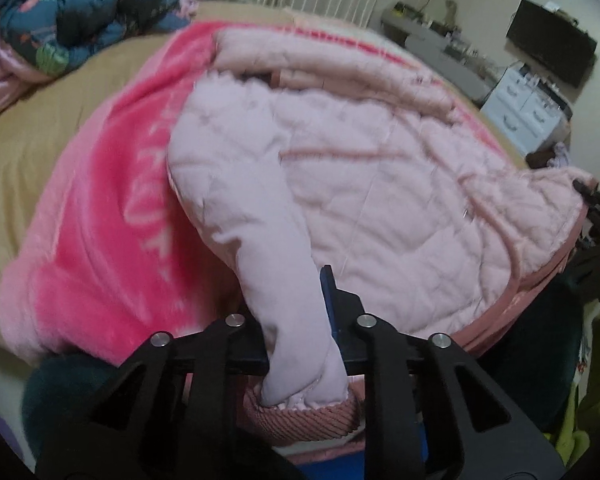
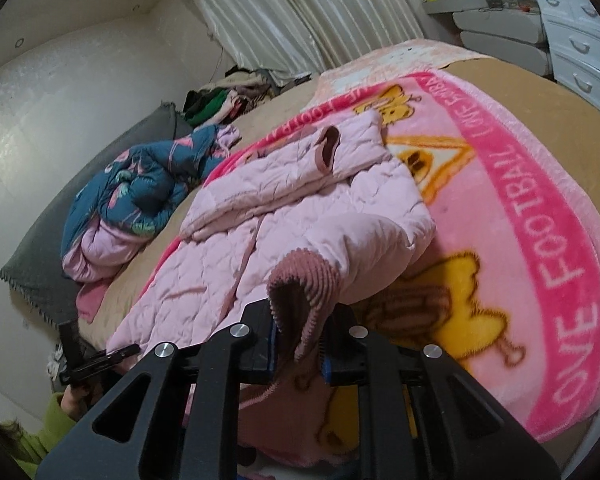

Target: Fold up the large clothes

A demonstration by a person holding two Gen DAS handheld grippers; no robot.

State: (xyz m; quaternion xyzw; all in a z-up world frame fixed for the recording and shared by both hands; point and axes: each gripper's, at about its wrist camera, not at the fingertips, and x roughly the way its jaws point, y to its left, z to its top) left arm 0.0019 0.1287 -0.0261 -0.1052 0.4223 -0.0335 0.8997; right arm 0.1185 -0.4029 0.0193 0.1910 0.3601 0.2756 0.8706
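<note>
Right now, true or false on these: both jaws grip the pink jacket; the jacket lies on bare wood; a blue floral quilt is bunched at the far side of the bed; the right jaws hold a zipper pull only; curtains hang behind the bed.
1. Both grippers grip the pale pink quilted jacket. True: left gripper shut on a sleeve, right gripper shut on a ribbed cuff.
2. The jacket lies on bare wood. False: it lies on a pink plush blanket.
3. A dark blue floral quilt is bunched up beyond the jacket. True.
4. The right jaws hold only a zipper pull. False: they clamp the cuff.
5. Pale curtains hang behind the bed. True.
</note>
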